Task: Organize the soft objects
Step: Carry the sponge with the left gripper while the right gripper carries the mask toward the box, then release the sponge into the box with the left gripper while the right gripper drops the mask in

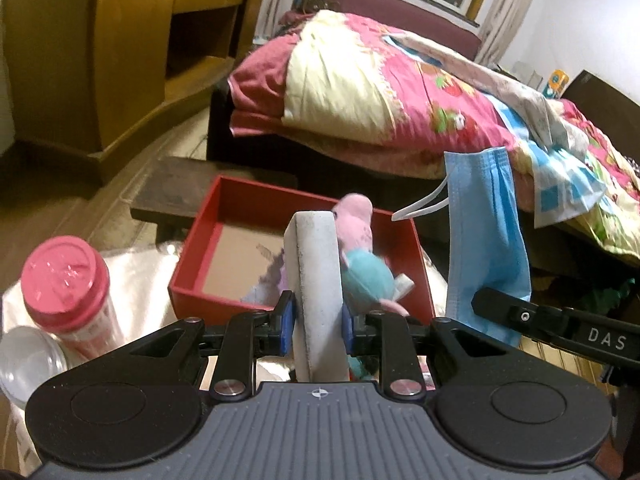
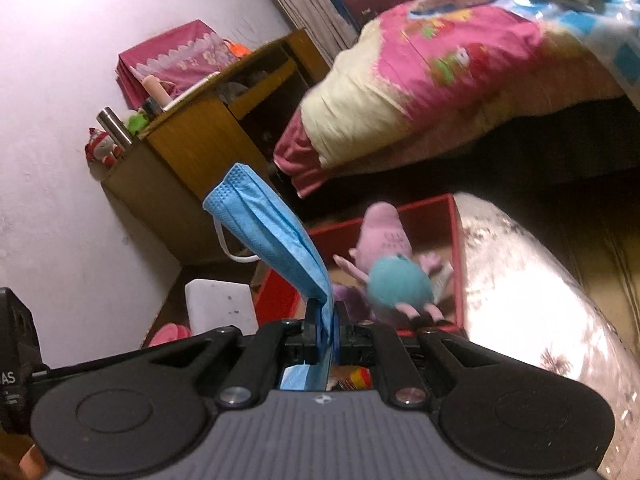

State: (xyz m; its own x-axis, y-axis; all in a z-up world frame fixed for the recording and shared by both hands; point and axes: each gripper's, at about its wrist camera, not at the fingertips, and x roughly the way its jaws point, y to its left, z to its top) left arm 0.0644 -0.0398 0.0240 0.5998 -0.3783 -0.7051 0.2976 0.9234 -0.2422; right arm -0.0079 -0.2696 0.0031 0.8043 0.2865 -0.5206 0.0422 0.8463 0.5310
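Left gripper [image 1: 316, 320]: jaws clamped on white sponge block [image 1: 318, 280], held upright just in front of red box [image 1: 224, 232]. Right gripper [image 2: 326, 320]: jaws clamped on blue face mask [image 2: 268, 228], held beside box.

Plush toy [image 2: 394, 272] lies inside box.

Risks:
- Mask is thin; could slip from grip or snag ear loop on box rim.
- Sponge released early could land outside box.

Count: one box, one sponge, one mask, one plush toy clearly visible; purple item beneath unclear.
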